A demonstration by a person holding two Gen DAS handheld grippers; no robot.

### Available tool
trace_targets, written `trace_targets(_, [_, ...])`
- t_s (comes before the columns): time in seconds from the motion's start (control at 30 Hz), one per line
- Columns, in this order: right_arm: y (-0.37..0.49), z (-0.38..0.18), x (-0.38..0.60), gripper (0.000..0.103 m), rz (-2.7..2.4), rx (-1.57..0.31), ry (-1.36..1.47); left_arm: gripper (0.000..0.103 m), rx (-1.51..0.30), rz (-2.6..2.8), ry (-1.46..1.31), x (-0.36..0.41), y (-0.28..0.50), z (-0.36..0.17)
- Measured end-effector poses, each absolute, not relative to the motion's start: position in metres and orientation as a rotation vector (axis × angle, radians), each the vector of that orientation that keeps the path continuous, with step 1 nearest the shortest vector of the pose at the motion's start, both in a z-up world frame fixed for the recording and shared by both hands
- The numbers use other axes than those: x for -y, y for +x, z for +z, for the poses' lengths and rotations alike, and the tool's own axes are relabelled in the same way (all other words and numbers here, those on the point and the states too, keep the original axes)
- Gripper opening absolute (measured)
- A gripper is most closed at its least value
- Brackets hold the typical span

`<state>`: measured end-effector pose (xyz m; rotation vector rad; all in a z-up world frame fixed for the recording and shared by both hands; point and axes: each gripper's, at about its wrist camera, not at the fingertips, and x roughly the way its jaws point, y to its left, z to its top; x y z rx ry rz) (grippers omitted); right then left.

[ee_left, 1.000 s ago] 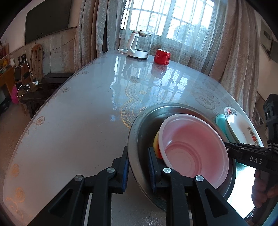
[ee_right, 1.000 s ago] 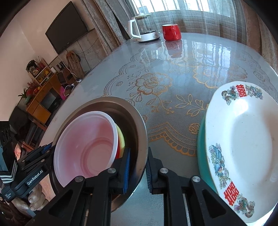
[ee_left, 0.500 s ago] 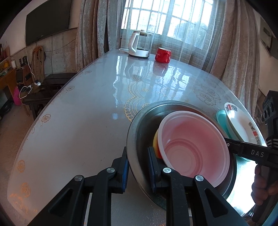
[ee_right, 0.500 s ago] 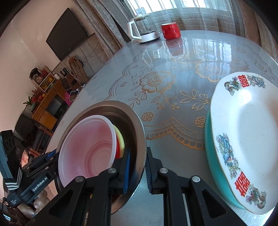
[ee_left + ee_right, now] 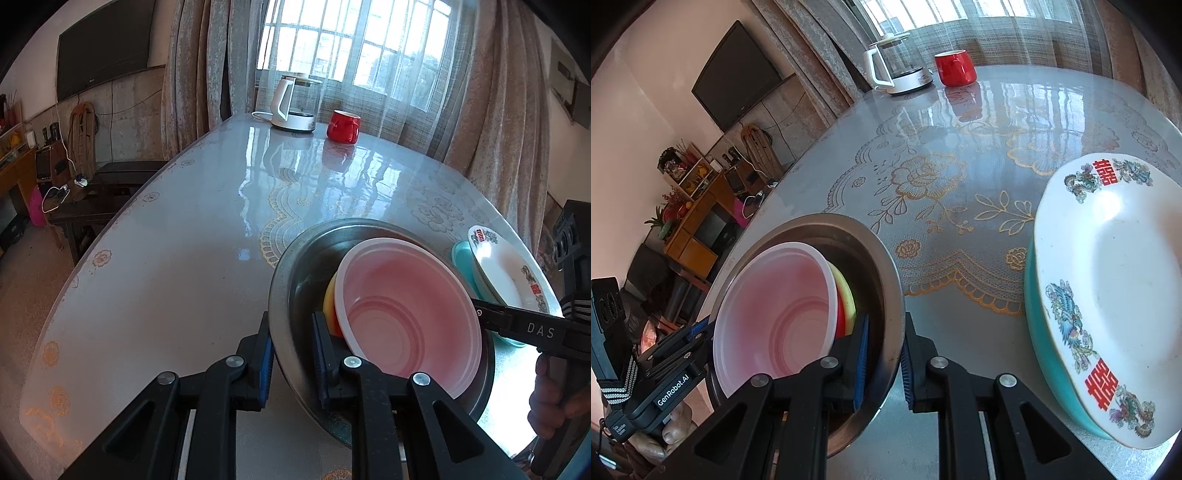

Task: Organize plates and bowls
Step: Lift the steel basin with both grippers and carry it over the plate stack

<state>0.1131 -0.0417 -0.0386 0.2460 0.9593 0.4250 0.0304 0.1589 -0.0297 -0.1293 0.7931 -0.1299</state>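
Both claws are on the steel basin (image 5: 295,273) now! The left claw (image 5: 291,354) pinches its near rim, one pad outside, one inside, having just tightened a touch. The right claw (image 5: 884,363) clamps the opposite rim the same way. Inside sits the pink bowl (image 5: 410,317) over yellow and red bowls (image 5: 846,295). Just beside, at the bench's (image 5: 166,277) right edge, the white plate (image 5: 1115,288) rests on a teal dish (image 5: 1039,325).
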Motion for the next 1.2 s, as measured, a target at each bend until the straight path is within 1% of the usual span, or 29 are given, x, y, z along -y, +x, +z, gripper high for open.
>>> trace_targets(0.67, [0.099, -0.013, 0.08, 0.017, 0.398, -0.874, 0.299, 0.017, -0.726, -0.191, -0.087, -0.126, 0.033, 0.003])
trace_targets(1.2, [0.079, 0.01, 0.148, 0.017, 0.322, -0.804, 0.359, 0.017, -0.704, -0.284, -0.046, -0.059, 0.048, 0.026])
